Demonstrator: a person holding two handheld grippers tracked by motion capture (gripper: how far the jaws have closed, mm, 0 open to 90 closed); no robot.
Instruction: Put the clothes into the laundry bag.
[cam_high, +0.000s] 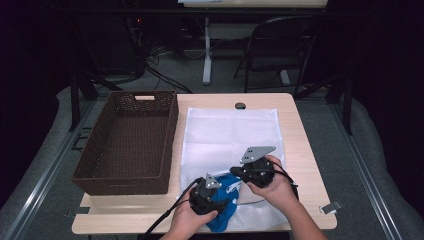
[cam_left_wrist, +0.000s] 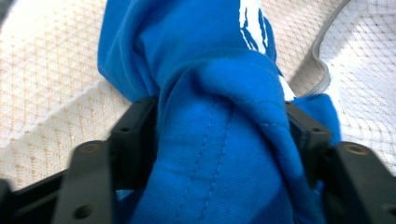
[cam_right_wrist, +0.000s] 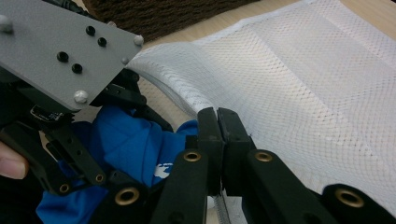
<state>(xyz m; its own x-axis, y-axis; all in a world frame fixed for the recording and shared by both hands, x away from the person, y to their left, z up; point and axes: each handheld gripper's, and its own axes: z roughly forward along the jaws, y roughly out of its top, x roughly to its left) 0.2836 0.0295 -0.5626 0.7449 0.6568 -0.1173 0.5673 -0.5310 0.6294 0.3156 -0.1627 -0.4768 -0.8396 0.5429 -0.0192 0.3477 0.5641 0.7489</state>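
Where two tongs meet: one blue shirt (cam_high: 227, 200), one mesh bag (cam_high: 230, 135)

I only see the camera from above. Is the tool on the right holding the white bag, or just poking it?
Observer: Holding it. The right tool is shut on the edge of the white mesh bag, and that edge stands raised off the table.
Operator: What's on the blue thing?
Observer: The blue garment has a white print and a stitched seam.
Operator: Is the other tool squeezing it?
Observer: The cloth fills the gap between the left tool's jaws and touches both. I can't tell how hard they press.
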